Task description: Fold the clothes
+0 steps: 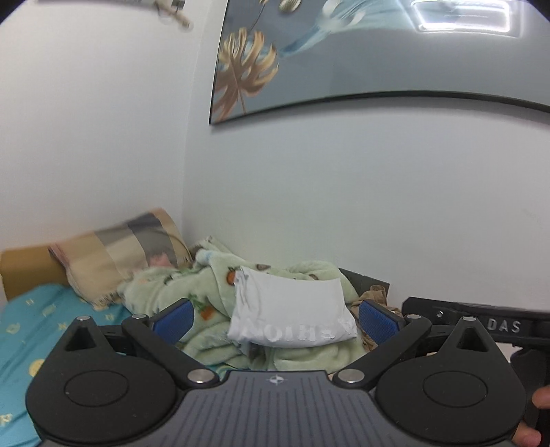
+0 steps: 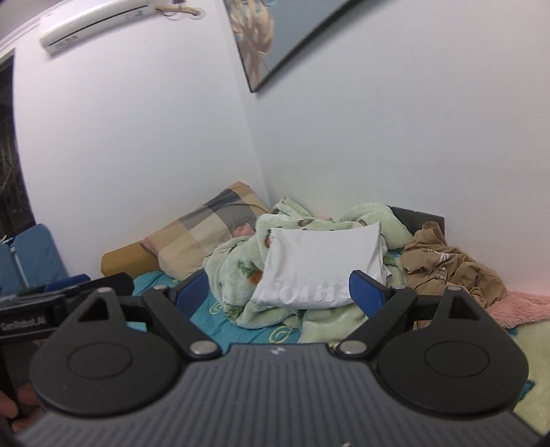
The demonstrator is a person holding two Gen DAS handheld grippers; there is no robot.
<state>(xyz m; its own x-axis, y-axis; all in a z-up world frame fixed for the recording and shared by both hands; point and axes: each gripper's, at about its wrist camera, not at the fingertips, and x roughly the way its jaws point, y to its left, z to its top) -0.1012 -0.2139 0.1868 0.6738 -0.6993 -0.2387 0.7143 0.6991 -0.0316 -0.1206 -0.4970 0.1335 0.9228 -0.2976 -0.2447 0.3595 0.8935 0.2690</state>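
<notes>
Wall picture (image 1: 343, 58) cropped at edge

**Bedroom corner with bed against two white walls**

Two plain white walls (image 2: 137, 144) meet in a corner behind the bed (image 2: 213, 319), which carries a teal patterned sheet. A framed leaf picture (image 1: 343, 58) hangs on the right wall, reflecting a ceiling light. An air conditioner (image 2: 99, 20) is mounted high on the left wall.
</notes>
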